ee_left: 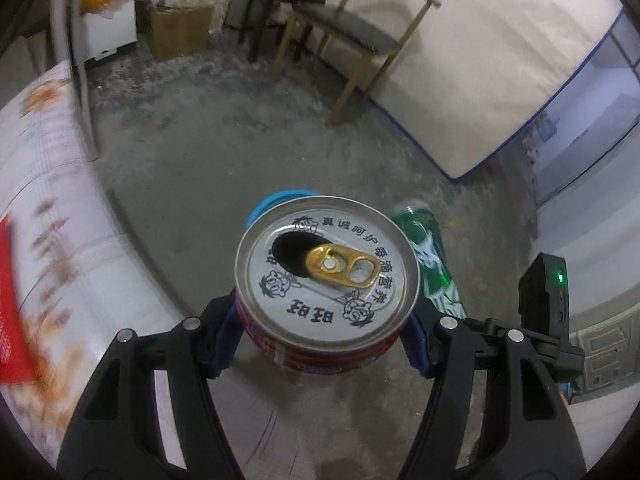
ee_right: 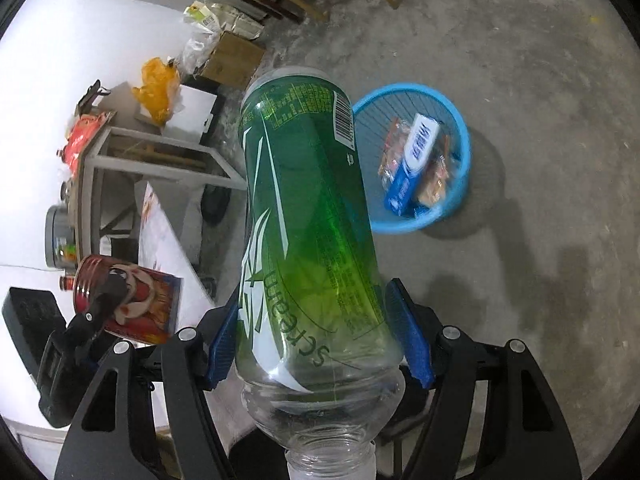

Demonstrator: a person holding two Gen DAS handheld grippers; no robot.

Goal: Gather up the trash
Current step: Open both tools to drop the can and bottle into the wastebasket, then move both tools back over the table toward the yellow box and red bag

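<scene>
My left gripper (ee_left: 324,338) is shut on a red drink can (ee_left: 326,276) with an opened silver top and gold tab, held above the floor. It also shows in the right wrist view (ee_right: 128,300), at lower left. My right gripper (ee_right: 320,340) is shut on a green-labelled clear plastic bottle (ee_right: 308,216), its neck toward the camera. That bottle shows in the left wrist view (ee_left: 430,258), right of the can. A blue basket (ee_right: 460,128) on the floor holds a blue box and snack wrappers; its rim (ee_left: 280,198) peeks out behind the can.
A table with a printed white cloth (ee_left: 52,216) lies left. A wooden chair (ee_left: 356,36), a dark stool (ee_left: 280,4), a cardboard box (ee_left: 180,32) and a leaning mattress (ee_left: 480,60) stand beyond on the concrete floor (ee_right: 540,80). An orange bag (ee_right: 158,88) sits on a white cabinet.
</scene>
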